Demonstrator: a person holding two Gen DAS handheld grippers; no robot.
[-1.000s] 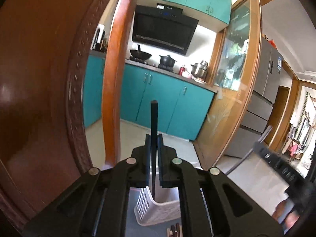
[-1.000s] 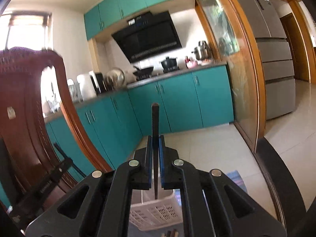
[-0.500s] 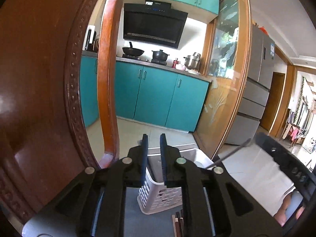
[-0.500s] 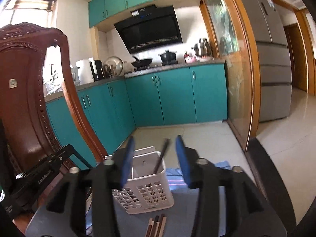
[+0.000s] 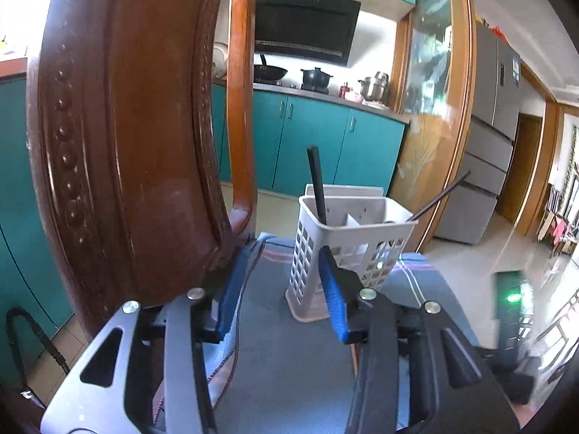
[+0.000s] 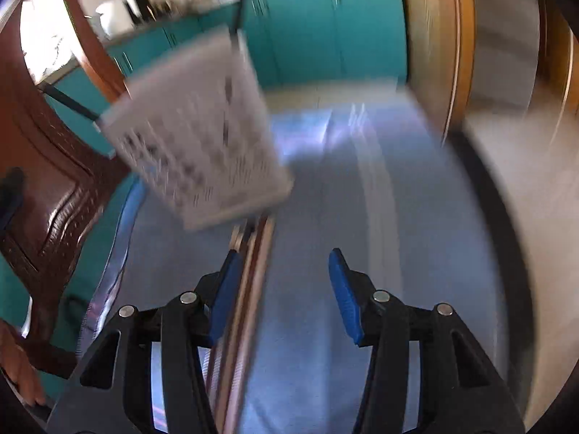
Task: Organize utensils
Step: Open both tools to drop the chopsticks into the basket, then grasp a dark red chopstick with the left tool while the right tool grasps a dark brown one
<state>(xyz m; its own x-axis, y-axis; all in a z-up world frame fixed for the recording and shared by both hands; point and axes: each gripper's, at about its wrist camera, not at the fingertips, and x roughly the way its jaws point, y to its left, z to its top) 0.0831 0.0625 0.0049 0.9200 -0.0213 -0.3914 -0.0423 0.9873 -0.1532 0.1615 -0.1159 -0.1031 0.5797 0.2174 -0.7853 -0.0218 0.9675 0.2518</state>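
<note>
A white perforated utensil basket [image 5: 347,246] stands on a blue-grey cloth [image 5: 289,369]. One black chopstick [image 5: 317,184] stands upright in its left compartment, another [image 5: 439,195] leans out to the right. My left gripper [image 5: 280,289] is open and empty, just in front of the basket. In the blurred right wrist view the basket [image 6: 202,133] sits up and to the left, and several chopsticks [image 6: 249,264] lie on the cloth beside my left pad. My right gripper [image 6: 284,289] is open and low over them.
A carved brown wooden chair back [image 5: 126,126] rises close on the left. Teal kitchen cabinets [image 5: 325,144] and a fridge [image 5: 492,137] stand behind. The other gripper's body with a green light [image 5: 514,300] is at the right.
Both grippers have let their black chopsticks go into the basket and opened wide. Both have dropped lower; the right one is swinging down fast over the chopsticks on the cloth.
</note>
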